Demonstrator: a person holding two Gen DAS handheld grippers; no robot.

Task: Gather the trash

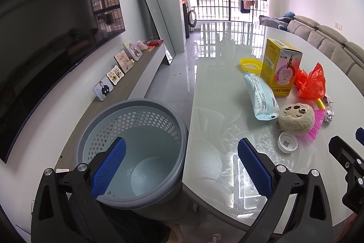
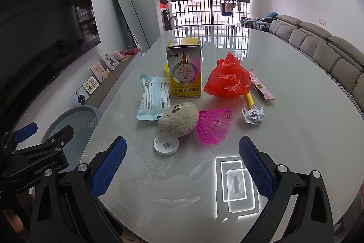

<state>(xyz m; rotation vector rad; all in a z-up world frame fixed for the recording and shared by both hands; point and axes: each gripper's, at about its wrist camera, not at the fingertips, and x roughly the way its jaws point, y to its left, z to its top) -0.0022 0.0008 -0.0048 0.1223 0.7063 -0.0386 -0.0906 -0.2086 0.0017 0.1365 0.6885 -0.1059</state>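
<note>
A grey perforated waste bin [image 1: 136, 152] stands on the floor at the table's left edge; it also shows in the right wrist view [image 2: 75, 120]. My left gripper [image 1: 182, 165] is open and empty, straddling the bin's rim and the table edge. My right gripper [image 2: 182, 163] is open and empty over the near table. On the table lie a white cap [image 2: 166, 144], a plush toy [image 2: 178, 121], a pink plastic fan [image 2: 215, 125], a crumpled paper ball [image 2: 253, 115], a red plastic bag [image 2: 227, 80], a light-blue wrapper [image 2: 151, 97], a yellow box [image 2: 184, 70] and a pink snack wrapper [image 2: 261, 88].
The glass-topped table [image 2: 295, 106] reflects a ceiling light near its front. A yellow lid [image 1: 250, 64] lies behind the box. A TV [image 1: 45, 38] and a low console with photo frames [image 1: 118, 72] line the left wall. A sofa [image 2: 318, 47] stands at the right.
</note>
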